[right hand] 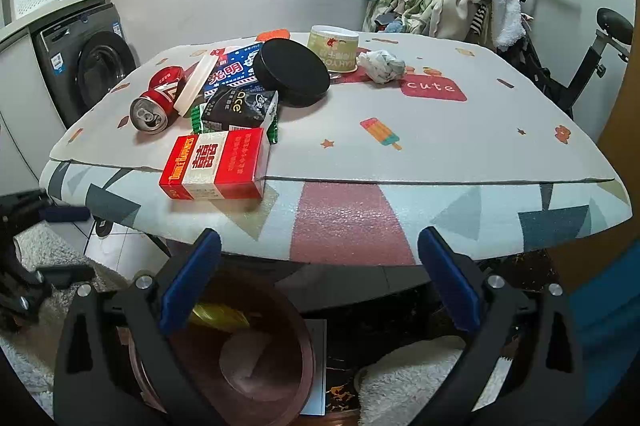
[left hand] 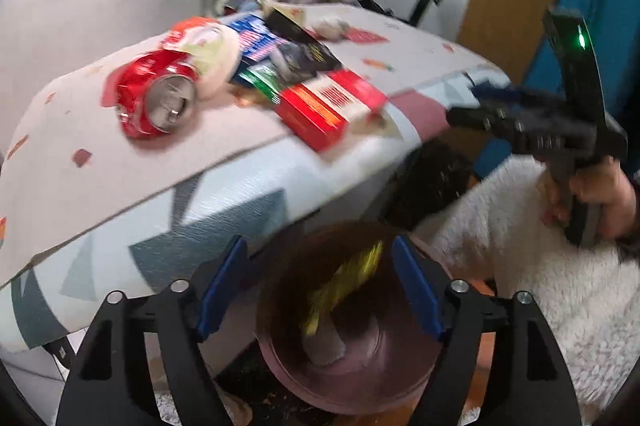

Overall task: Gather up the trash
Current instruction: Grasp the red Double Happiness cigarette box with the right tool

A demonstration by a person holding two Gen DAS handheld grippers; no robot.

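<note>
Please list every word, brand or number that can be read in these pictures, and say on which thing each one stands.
"cute": red patch printed on the table mat.
"ace": black carton.
"光明": blue and white carton.
"囍": red box at the table's edge; its small yellow side lettering is unreadable.
Red can and paper cup: print too small.
Left wrist view: all blurred.

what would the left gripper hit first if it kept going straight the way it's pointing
Most likely the brown bin on the floor: the open left gripper frames its mouth, with a yellow wrapper and pale scrap inside. Depth is unclear, so the wrapper or the bin's inner wall could come first.
</note>
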